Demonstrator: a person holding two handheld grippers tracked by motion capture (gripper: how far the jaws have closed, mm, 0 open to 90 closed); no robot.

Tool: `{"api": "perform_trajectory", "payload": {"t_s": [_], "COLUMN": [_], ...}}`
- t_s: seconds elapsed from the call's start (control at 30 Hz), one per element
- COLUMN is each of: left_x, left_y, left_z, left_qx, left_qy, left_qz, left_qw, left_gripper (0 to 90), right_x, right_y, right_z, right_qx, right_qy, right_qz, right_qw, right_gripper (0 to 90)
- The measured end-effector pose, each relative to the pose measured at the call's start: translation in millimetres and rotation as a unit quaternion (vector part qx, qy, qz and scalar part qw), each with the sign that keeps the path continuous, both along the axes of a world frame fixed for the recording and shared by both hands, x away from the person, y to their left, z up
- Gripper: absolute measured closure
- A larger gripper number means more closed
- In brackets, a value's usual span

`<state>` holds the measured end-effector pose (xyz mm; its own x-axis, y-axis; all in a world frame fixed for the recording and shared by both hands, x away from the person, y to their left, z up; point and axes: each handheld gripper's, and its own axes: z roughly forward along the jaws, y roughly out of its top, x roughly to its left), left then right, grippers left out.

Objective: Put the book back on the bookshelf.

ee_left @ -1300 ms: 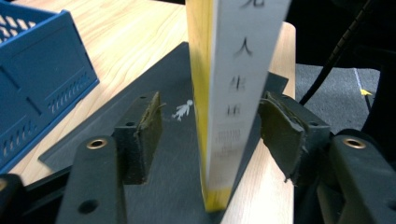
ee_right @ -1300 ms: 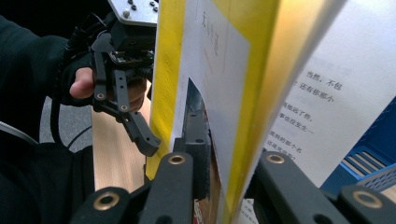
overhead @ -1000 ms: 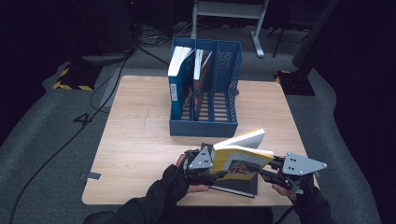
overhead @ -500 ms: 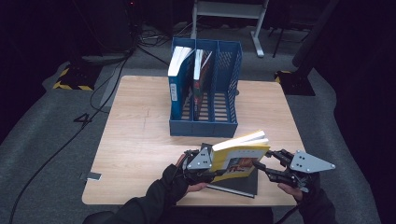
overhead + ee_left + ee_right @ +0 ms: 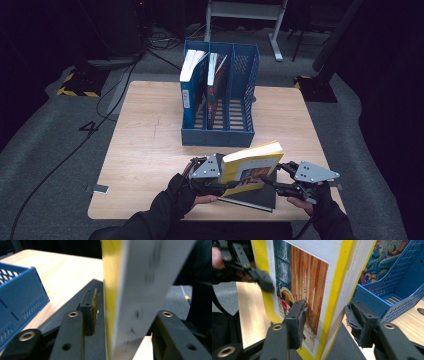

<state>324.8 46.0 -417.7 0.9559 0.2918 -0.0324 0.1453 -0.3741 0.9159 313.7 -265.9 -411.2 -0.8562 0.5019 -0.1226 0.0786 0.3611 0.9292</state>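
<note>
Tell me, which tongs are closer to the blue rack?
Left. The left tongs grip the yellow book just in front of the blue rack; the right tongs sit farther back and off to the right.

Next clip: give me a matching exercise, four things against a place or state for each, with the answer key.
Things:
1. yellow book
2. dark book
3. blue file rack
4. rack's right slot

Places or states:
A. flat on the table, under the raised one
B. holds no book
C. raised and tilted between both claws
D. upright behind the claws, two books inside

Pairs: 1-C, 2-A, 3-D, 4-B
</note>
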Motion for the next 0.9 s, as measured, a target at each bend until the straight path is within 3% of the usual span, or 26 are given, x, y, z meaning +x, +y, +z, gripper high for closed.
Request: {"api": "perform_trajectory", "payload": {"t_s": [0.13,0.33,0.6,0.73,0.9], "left_x": [1.3,0.9,5.1,7.4,8.2], "left_y": [0.9,-4.2,-14.5,-22.3,-25.2], "left_z": [14.7,33.6,58.7,66.3,69.6], "left_qx": [-0.013,-0.031,-0.046,-0.041,-0.04], "left_qy": [-0.01,-0.018,-0.023,-0.024,-0.026], "left_qz": [0.012,0.011,0.004,0.004,-0.003], "left_qw": [0.9998,0.9993,0.9987,0.9989,0.9989], "left_gripper": [49.0,41.9,41.8,47.9,66.5], "right_x": [-0.3,-0.1,0.0,-0.1,0.0], "right_y": [0.0,0.3,0.3,0.0,0.2], "right_z": [0.3,-0.1,-0.3,-0.3,-0.5], "right_qx": [-0.002,0.0,0.001,0.001,-0.001], "right_qy": [-0.001,-0.001,0.0,0.0,-0.001], "right_qz": [-0.001,-0.001,-0.001,0.0,-0.002], "right_qw": [1.0,1.0,1.0,1.0,1.0], "right_gripper": [51.6,51.4,51.4,51.4,50.9]}}
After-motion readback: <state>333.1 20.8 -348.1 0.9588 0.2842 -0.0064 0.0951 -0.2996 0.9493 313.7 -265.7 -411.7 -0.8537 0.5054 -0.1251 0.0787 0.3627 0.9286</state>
